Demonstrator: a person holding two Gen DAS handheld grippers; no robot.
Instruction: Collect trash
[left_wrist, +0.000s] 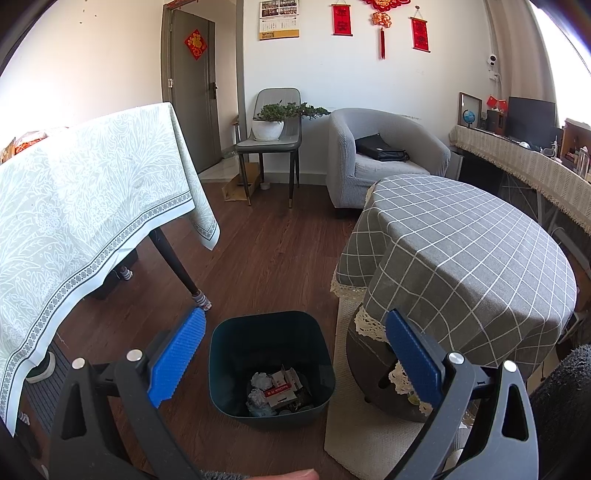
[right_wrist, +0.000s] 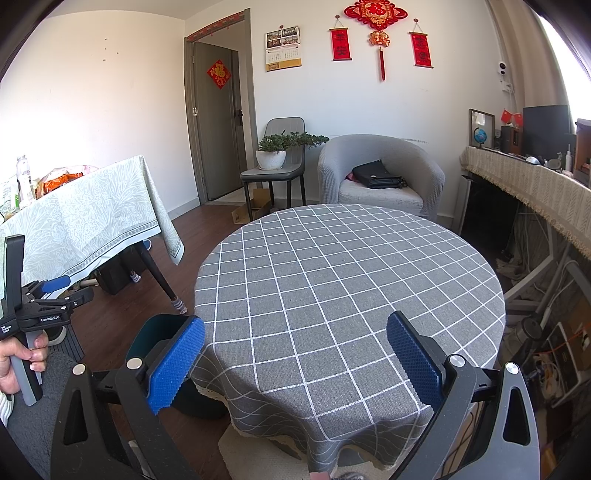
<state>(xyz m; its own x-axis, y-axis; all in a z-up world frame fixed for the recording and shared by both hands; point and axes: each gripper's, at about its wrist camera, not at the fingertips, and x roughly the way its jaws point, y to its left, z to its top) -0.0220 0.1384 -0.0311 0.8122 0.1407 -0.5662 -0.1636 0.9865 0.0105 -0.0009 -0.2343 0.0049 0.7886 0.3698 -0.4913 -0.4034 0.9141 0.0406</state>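
Your left gripper (left_wrist: 295, 339) hangs over the floor, jaws spread wide, nothing between the blue pads (left_wrist: 176, 360). Directly under it, the dark teal bin (left_wrist: 271, 363) stands on the wood floor, just beside the round table's base; inside lie crumpled paper (left_wrist: 260, 380), a red-and-white carton (left_wrist: 282, 389) and other scraps too small to name. Your right gripper (right_wrist: 295, 354) sits above the near edge of the round table (right_wrist: 351, 280), jaws equally wide and holding nothing; the grey checked cloth shows bare. The bin's rim peeks out at the table's left. Your left hand (right_wrist: 16, 360) grips its handle at the far left. Beyond: table with a pale patterned cloth (left_wrist: 85, 206), chair with a potted plant (left_wrist: 269, 125), grey armchair (right_wrist: 382, 173) holding a black bag (right_wrist: 376, 175)
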